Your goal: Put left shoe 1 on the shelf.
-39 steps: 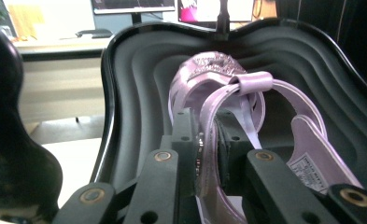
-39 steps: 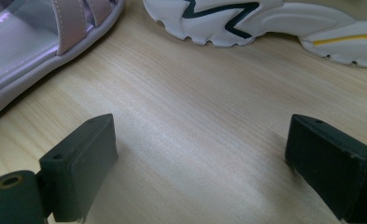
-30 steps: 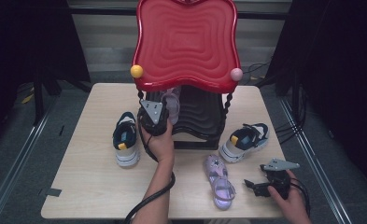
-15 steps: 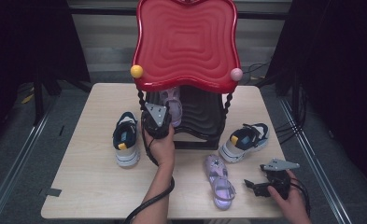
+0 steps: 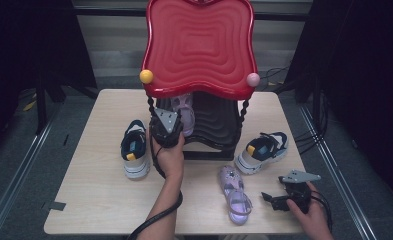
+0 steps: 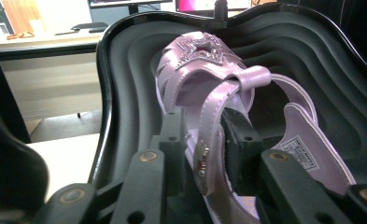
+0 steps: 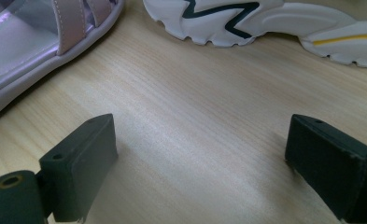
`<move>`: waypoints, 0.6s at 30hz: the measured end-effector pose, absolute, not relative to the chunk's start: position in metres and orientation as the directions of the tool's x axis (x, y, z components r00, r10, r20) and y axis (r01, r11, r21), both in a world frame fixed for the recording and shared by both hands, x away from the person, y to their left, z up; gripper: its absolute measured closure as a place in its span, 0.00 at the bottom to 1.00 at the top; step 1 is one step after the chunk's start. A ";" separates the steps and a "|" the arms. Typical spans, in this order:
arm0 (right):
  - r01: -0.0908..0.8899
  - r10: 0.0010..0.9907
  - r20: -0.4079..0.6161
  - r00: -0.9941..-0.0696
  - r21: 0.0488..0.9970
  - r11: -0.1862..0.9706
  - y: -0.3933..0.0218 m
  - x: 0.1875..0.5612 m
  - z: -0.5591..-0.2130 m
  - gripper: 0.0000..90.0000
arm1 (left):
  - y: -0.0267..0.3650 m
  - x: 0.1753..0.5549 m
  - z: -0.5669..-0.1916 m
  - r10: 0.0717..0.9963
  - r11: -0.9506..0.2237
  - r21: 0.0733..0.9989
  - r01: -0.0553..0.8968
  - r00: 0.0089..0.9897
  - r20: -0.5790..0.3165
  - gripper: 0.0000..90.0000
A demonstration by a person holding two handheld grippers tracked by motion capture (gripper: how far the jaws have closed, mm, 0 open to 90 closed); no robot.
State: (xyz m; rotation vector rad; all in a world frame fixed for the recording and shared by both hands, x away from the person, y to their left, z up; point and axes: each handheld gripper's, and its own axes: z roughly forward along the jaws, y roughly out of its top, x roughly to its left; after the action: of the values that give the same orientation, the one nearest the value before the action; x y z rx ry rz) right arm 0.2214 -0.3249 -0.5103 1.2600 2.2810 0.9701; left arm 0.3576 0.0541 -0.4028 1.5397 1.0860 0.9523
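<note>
The left gripper (image 5: 167, 131) reaches into the lower black ribbed shelf (image 6: 340, 70) of the red-topped shoe rack (image 5: 200, 47). Its fingers (image 6: 172, 140) flank the side strap of the lilac glossy sandal with a glittered star (image 6: 204, 84), which lies on that shelf. The jaws have just been opening. In the left gripper view the strap stands between them, close to both pads, but whether the pads press on it cannot be told.

The sandal's long axis runs away from the fingers into the shelf, toe at the far end, heel strap and insole nearest the gripper. Withdrawal should therefore follow that same axis, straight back toward the person, to avoid dragging the strap.

The right gripper (image 5: 284, 197) rests low over the pale wooden table (image 5: 99, 200) near its front right corner, fingers (image 7: 83, 154) spread wide with nothing between them. The matching lilac sandal (image 5: 235, 192) lies just beside it to its left, long axis front to back on the table. The right hand is the nearer one for that shoe. Beyond it stands a white sneaker with dark and yellow trim (image 5: 261, 150); its partner sneaker (image 5: 135, 150) sits left of the rack.
</note>
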 end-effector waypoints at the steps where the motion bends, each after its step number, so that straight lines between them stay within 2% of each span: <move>1: 0.596 0.843 0.016 -0.538 0.714 0.367 -0.325 0.221 -0.510 0.09 | 0.054 0.358 -0.403 0.955 -0.114 0.977 0.181 0.291 0.057 0.77; 8: 0.596 0.843 0.016 -0.538 0.714 0.368 -0.325 0.221 -0.510 0.09 | 0.062 0.348 -0.393 0.945 -0.166 0.970 0.179 0.310 0.104 0.74; 18: 0.596 0.842 0.015 -0.539 0.714 0.368 -0.325 0.221 -0.510 0.09 | 0.075 0.334 -0.381 0.927 -0.197 0.957 0.213 0.359 0.111 0.73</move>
State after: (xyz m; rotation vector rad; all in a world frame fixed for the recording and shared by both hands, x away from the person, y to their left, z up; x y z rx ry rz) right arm 0.2214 -0.3250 -0.5103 1.2587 2.2815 0.9691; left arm 0.3339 0.0745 -0.3808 1.6531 1.0332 0.9237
